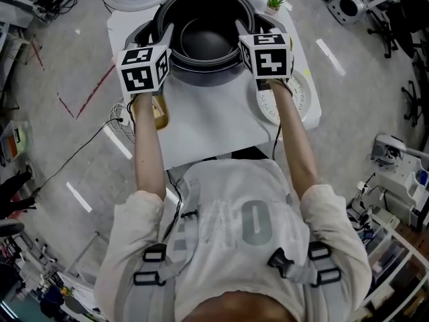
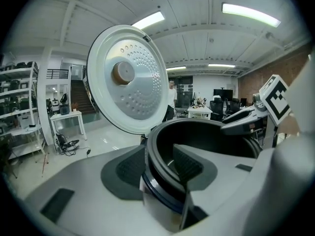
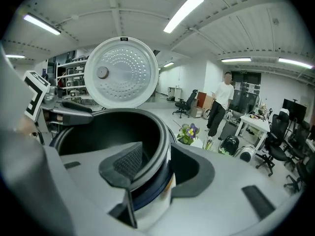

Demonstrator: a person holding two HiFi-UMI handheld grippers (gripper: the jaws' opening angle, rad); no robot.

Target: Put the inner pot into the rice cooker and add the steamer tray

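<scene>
The dark inner pot [image 1: 204, 35] hangs between both grippers, over the open white rice cooker [image 1: 144, 31] at the far end of the table. My left gripper [image 1: 165, 37] is shut on the pot's left rim [image 2: 162, 132], one pad inside and one outside. On the right rim [image 3: 160, 132] my right gripper [image 1: 241, 33] is shut the same way. Part of the pot's outer wall [image 2: 157, 205] shows below the rim. The cooker's lid [image 2: 128, 80] stands open behind. A white perforated steamer tray [image 1: 298, 98] lies on the table under my right forearm.
The white table [image 1: 208, 126] is small, with its edge close to the person. Two small potted plants [image 1: 273, 2] stand behind the cooker on the right. A yellowish object [image 1: 159, 113] lies under the left forearm. Cables run across the floor on the left. A person [image 3: 221, 102] stands far off.
</scene>
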